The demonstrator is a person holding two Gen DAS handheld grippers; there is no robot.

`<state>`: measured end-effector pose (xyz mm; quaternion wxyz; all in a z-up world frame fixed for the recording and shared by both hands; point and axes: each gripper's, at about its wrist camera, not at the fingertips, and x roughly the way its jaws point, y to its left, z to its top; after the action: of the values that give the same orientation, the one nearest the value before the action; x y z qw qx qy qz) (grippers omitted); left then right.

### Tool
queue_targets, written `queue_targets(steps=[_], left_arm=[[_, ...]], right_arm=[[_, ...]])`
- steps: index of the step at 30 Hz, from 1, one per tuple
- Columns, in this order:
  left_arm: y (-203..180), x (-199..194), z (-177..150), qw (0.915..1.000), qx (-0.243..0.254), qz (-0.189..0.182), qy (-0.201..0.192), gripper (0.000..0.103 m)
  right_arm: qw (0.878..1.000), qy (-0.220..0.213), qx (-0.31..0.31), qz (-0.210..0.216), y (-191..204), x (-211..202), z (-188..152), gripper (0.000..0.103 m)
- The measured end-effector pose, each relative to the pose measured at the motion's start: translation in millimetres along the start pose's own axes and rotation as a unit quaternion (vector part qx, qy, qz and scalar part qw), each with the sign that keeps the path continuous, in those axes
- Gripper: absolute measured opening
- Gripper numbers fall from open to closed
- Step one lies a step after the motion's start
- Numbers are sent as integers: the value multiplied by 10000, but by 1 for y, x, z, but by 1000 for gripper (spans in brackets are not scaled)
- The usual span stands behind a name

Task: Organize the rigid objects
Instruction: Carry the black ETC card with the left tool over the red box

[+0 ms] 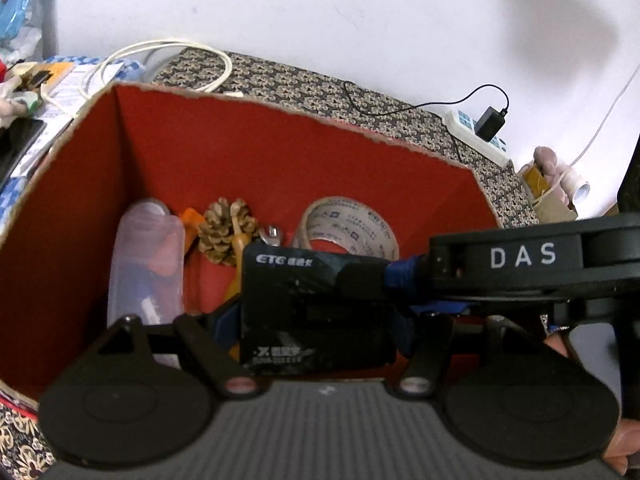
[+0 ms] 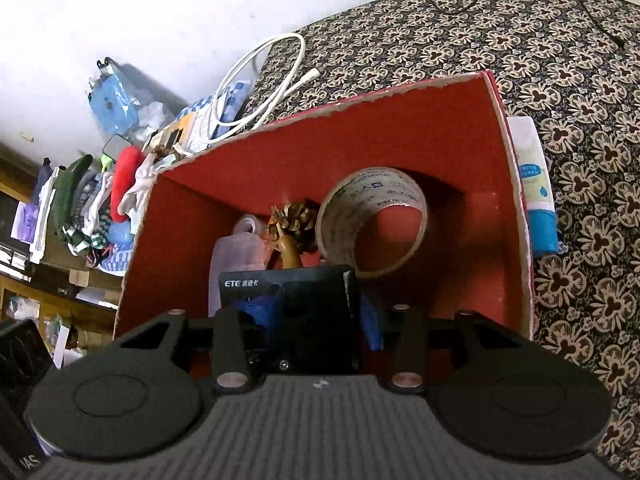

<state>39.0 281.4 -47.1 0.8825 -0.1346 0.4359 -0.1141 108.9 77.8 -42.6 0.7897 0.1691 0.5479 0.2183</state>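
Nearest, a black ETC card device (image 2: 288, 304) is being held over the open red box (image 2: 400, 120), low between its walls, likely so it can be set down among what is already stored there. The right gripper (image 1: 360, 280) is reaching in from the right in the left wrist view, its blue-wrapped fingers (image 1: 400, 276) clamped on the device's right edge. The left gripper (image 1: 316, 332) is sitting just behind the device; whether its jaws are pressing on it or standing apart cannot be told. The device is standing nearly upright, its printed face towards the cameras, its lettered edge uppermost and its long axis running top to bottom. Beyond it, a clear plastic bottle (image 1: 146, 256), a pine cone (image 1: 224, 230) and a roll of tape (image 2: 374, 220) are lying in the box. Farther off, a patterned cloth (image 2: 520, 60) is covering the table
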Motion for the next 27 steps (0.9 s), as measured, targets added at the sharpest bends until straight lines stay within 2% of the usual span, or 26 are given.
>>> queue_targets(steps=[27], left_arm=[[3, 7, 0, 9995, -66, -93, 282, 65]], right_arm=[[9991, -9, -254, -330, 7, 5, -3, 29]])
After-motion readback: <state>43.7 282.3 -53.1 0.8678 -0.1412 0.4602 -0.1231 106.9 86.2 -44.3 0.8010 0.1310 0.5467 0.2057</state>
